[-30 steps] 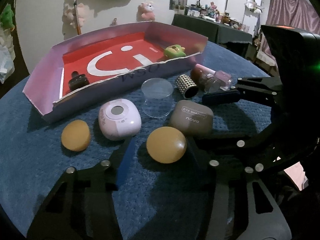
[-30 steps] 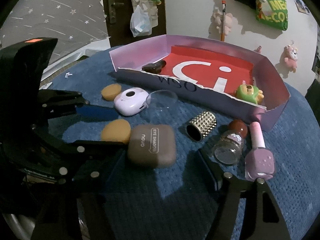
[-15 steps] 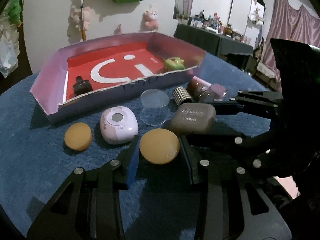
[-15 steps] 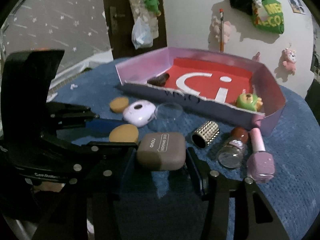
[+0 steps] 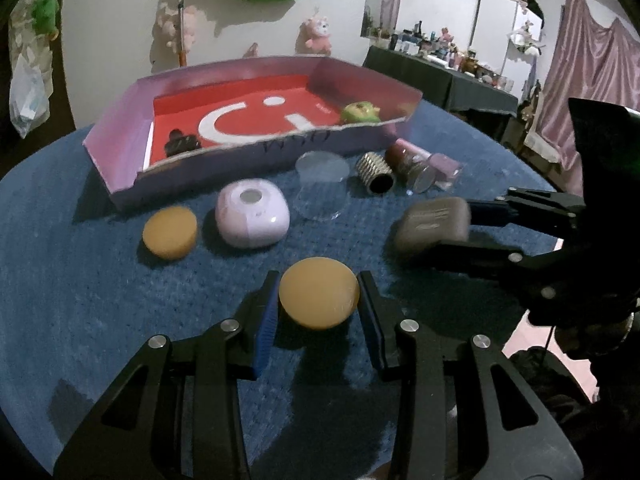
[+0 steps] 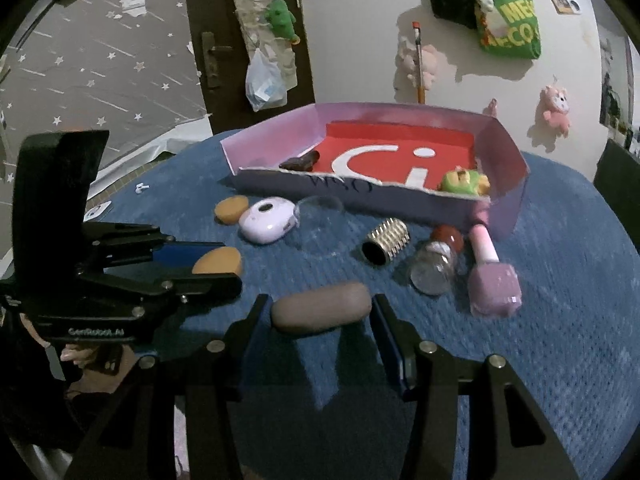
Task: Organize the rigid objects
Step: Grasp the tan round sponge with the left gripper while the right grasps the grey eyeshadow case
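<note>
My left gripper [image 5: 318, 304] is shut on an orange round sponge [image 5: 318, 298] and holds it above the blue cloth; it also shows in the right wrist view [image 6: 218, 262]. My right gripper [image 6: 318, 314] is shut on a taupe eyeshadow case [image 6: 320, 309], lifted off the cloth and blurred in the left wrist view [image 5: 432, 224]. The pink box with a red floor [image 5: 120, 160] stands at the back. It holds a green toy [image 5: 358, 112] and a small dark object [image 5: 180, 144].
On the cloth in front of the box lie a second orange sponge [image 5: 170, 232], a lilac round case [image 5: 252, 218], a clear cup [image 5: 322, 184], a studded silver cylinder [image 5: 374, 170], a glass jar [image 6: 434, 268] and a pink nail polish bottle [image 6: 492, 276].
Both grippers have closed on their objects and pulled them up and back from the row. The sponge and the eyeshadow case have left the cloth.
</note>
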A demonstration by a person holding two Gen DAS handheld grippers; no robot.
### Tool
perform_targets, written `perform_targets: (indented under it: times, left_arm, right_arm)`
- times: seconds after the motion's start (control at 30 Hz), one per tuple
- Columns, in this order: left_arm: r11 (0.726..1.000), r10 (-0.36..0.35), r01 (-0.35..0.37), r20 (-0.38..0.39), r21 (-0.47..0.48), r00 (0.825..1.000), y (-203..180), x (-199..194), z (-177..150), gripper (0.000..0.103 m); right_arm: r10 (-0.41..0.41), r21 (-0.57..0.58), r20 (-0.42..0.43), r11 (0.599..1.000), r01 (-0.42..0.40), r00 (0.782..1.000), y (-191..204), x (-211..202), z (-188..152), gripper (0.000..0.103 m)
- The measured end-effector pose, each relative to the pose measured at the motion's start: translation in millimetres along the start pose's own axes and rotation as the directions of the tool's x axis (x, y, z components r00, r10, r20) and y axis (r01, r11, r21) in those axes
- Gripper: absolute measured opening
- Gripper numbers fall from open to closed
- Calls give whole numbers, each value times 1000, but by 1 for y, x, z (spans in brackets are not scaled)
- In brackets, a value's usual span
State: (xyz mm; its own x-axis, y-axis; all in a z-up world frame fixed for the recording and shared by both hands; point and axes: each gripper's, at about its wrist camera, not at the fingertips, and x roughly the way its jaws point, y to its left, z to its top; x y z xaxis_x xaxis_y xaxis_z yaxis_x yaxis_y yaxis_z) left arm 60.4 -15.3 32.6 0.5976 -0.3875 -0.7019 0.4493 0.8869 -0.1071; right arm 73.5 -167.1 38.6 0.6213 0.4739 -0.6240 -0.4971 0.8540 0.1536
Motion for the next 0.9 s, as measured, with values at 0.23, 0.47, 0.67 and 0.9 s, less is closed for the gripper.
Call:
perform_targets:
  times: [0.23,0.47,0.67,0.9]
  left_arm:
    - [1000,8,-8,3,-16,1000,1,2,-4,44]
    - [999,33,-32,26,-34,999,2,-1,-5,74]
    - [997,60,-59,22,-50,998,4,2,-4,74]
    - [994,107,-107,13,-16,994,-4,6,-4,63]
  right_arm:
    - [-51,-11,-23,999,51,998,-1,3,-11,57]
    - [-82,-10,-13,997,82,997,0,6,-11,74]
    - [-134,11,3,991,134,991,0,10,-12,76]
    - [-165,2,26,986,165,986,6,15,-14,57]
